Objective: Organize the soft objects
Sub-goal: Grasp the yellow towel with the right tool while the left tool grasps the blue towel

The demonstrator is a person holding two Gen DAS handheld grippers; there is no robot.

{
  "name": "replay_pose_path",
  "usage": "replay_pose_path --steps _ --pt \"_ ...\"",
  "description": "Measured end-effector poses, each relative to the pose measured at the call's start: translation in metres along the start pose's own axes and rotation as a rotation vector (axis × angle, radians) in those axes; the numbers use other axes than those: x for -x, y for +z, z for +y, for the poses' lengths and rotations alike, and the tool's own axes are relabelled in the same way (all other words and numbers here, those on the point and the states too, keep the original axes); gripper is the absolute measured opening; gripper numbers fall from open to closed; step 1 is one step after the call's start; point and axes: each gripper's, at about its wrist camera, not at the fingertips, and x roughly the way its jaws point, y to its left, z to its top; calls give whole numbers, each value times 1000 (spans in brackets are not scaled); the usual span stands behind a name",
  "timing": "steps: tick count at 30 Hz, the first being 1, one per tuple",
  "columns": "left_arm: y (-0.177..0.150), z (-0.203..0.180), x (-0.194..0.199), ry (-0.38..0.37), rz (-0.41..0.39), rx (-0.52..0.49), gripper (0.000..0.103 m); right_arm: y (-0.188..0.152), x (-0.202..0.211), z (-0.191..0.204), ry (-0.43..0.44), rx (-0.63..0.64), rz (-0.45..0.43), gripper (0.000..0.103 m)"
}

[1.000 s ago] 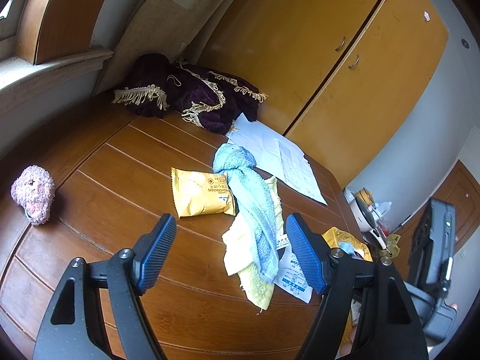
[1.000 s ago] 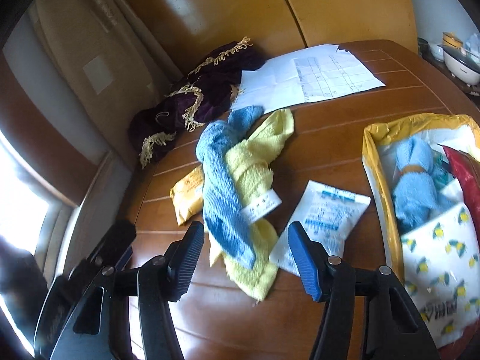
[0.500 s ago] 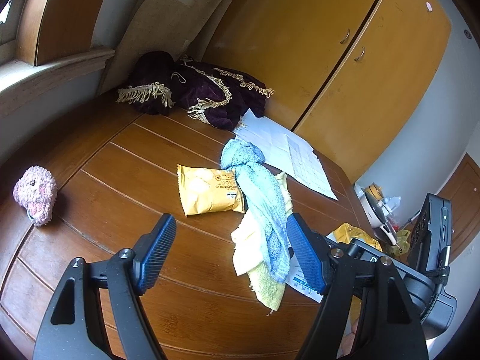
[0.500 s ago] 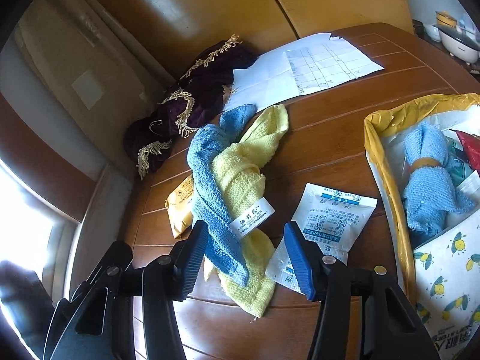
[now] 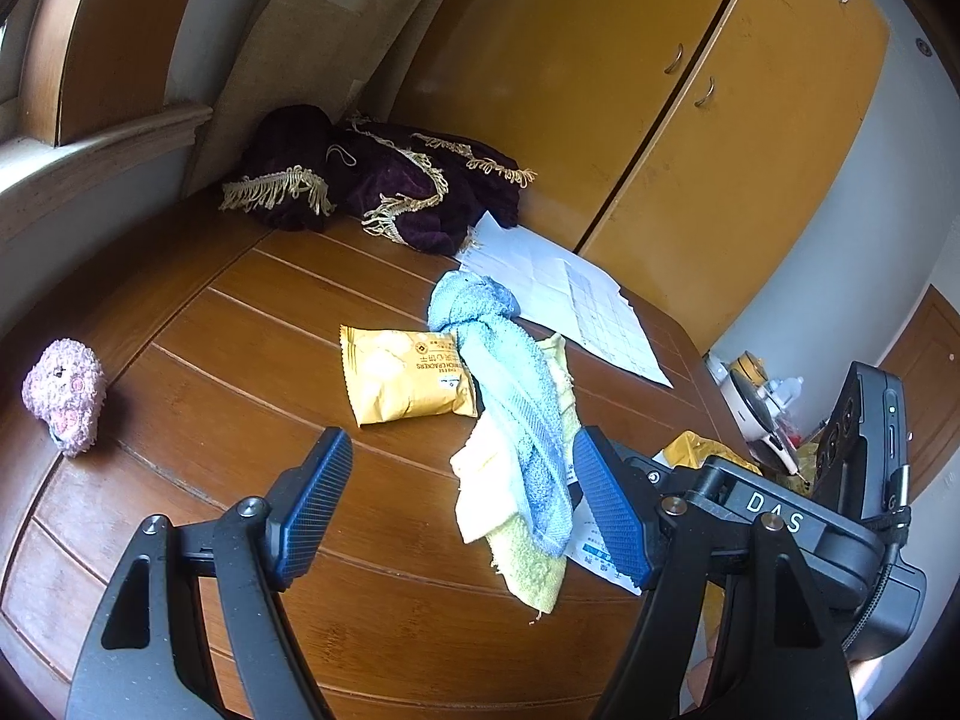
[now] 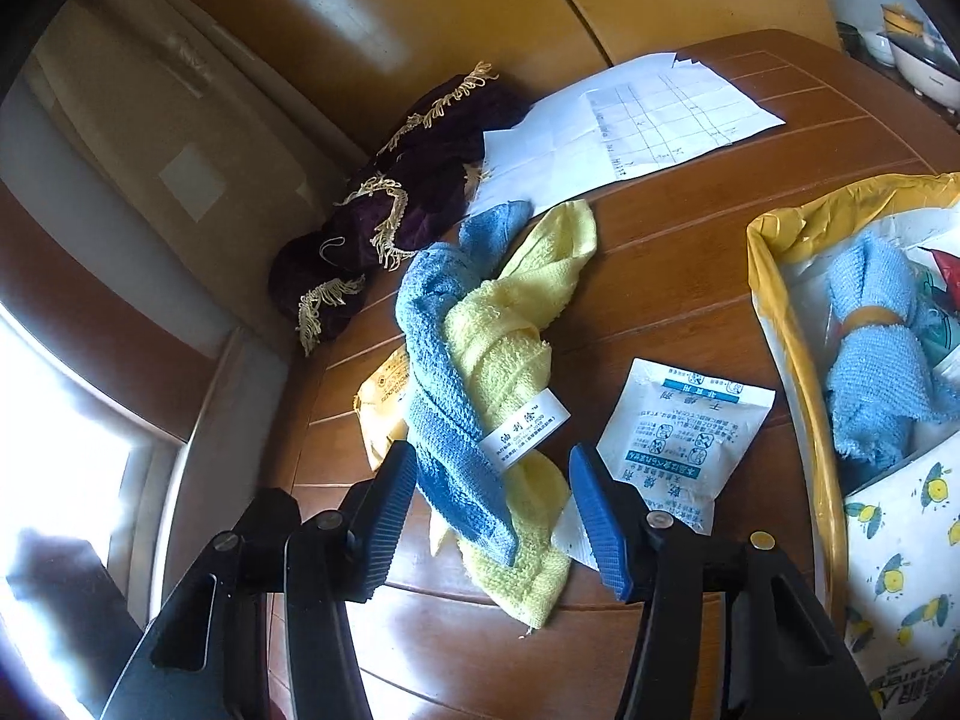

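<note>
A blue towel (image 6: 441, 384) lies twisted with a yellow towel (image 6: 510, 336) on the wooden table (image 6: 672, 276); a white label wraps them. My right gripper (image 6: 492, 516) is open, its blue pads on either side of the towels' near end. In the left wrist view the same blue towel (image 5: 510, 384) and yellow towel (image 5: 528, 558) lie just inside the right finger of my open left gripper (image 5: 462, 504), which holds nothing. A pink plush toy (image 5: 65, 396) sits far left. A yellow bag (image 6: 798, 312) at the right holds another blue cloth (image 6: 876, 354).
A yellow cracker packet (image 5: 402, 381) lies beside the towels, and a white sachet (image 6: 684, 432) sits to their right. Purple fringed cloth (image 5: 384, 180) and white paper sheets (image 5: 570, 300) lie at the table's back. Cabinets (image 5: 690, 90) stand behind.
Both grippers have moved closer to the twisted towels; the right gripper's open pads now flank the towels' near end. The right gripper's body has come into the left wrist view.
</note>
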Motion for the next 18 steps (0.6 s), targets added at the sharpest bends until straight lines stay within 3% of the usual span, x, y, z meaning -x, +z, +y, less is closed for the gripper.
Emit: replay_pose_path --steps 18 --pt "0 -3 6 -4 -19 -11 76 0 -1 -7 -6 -27 7 56"
